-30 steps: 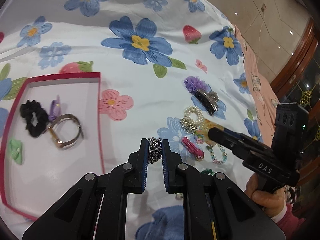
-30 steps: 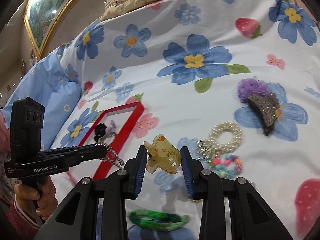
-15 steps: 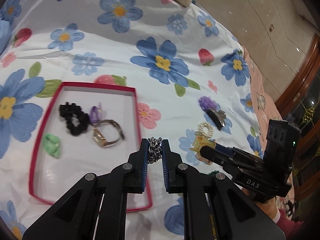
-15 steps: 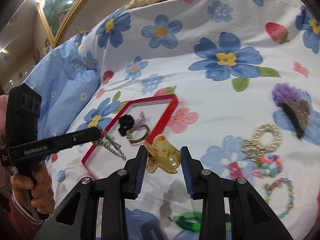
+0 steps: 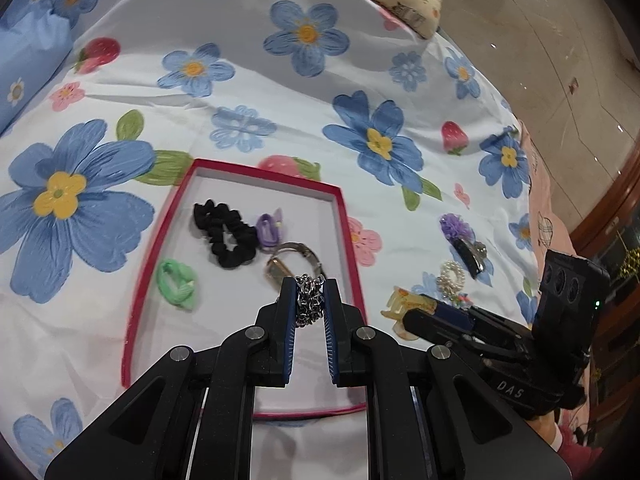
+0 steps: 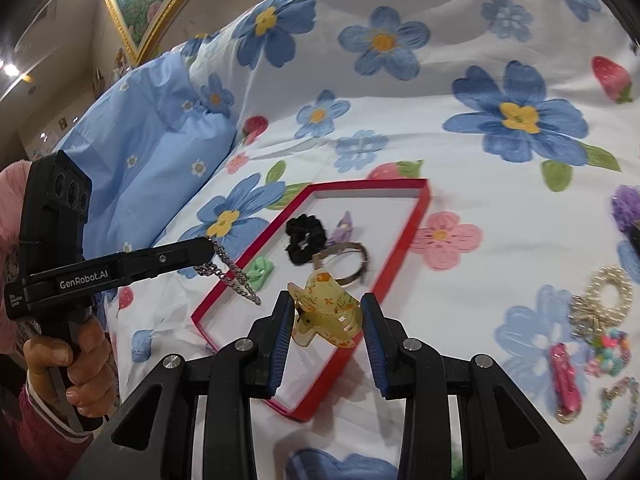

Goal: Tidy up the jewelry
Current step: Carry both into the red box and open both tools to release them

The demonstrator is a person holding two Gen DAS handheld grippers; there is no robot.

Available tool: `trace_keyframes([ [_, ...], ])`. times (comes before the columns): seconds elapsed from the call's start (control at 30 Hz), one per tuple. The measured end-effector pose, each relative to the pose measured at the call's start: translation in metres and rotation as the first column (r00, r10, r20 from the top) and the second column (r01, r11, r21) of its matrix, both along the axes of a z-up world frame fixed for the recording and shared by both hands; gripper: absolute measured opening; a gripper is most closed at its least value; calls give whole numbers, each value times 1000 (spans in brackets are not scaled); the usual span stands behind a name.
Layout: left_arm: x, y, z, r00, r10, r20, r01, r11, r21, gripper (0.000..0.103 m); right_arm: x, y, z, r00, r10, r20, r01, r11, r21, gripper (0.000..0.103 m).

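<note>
The silver chain (image 5: 309, 299) hung pinched between the fingers of the left gripper (image 5: 310, 304), above the near right part of the red-rimmed tray (image 5: 159, 236); its loose end dangled over the tray's left rim in the right wrist view. The yellow hair claw (image 6: 323, 308) sat clamped in the right gripper (image 6: 325, 320), over the tray's near right edge. Inside the tray lay a black scrunchie (image 5: 226, 234), a purple clip (image 5: 269, 230), a green tie (image 5: 176, 285) and a watch (image 5: 294, 258), bunched toward the far half; the near half was bare white. On the flowered bedspread (image 5: 248, 92) to the right lay a pearl ring (image 6: 608, 286) and beaded bracelets (image 6: 608, 350), well apart from the tray.
</note>
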State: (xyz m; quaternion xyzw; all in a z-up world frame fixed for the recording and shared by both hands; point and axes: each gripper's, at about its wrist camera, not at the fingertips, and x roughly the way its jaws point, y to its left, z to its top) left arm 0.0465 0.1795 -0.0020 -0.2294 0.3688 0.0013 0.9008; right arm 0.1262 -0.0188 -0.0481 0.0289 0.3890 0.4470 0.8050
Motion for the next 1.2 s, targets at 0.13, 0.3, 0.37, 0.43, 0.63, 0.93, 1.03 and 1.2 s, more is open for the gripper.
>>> trace_keyframes([
  [0.13,-1,9,-5,1000,16,-5,-16,1000,-4,11,-2,20,-7,999,34,0,-34,999,-22,34],
  [0.3,6,20,-18,999,31,-26,-31,999,-10,11,-1,47,-19,998,64,-2,-64,996,-67,34],
  [0.37,10,24,-23,999,35,-33,-35,999,-10,11,0,57,-26,997,71,-4,-71,994,-87,34],
  [0.43,15,27,-30,998,40,-44,-41,999,-13,11,2,65,-33,997,77,-6,-77,991,-109,35],
  [0.63,28,38,-53,995,56,-84,-57,998,-11,11,13,79,-47,997,73,-14,-74,986,-152,35],
  [0.93,31,46,-84,982,61,-178,-62,998,0,11,12,90,-58,994,111,8,-107,971,-216,36],
  [1.03,32,45,-89,979,56,-196,-57,998,1,11,13,93,-59,992,125,7,-120,965,-232,34],
  [1.2,33,42,-92,976,44,-214,-42,999,15,12,13,94,-59,990,139,3,-134,961,-240,35],
])
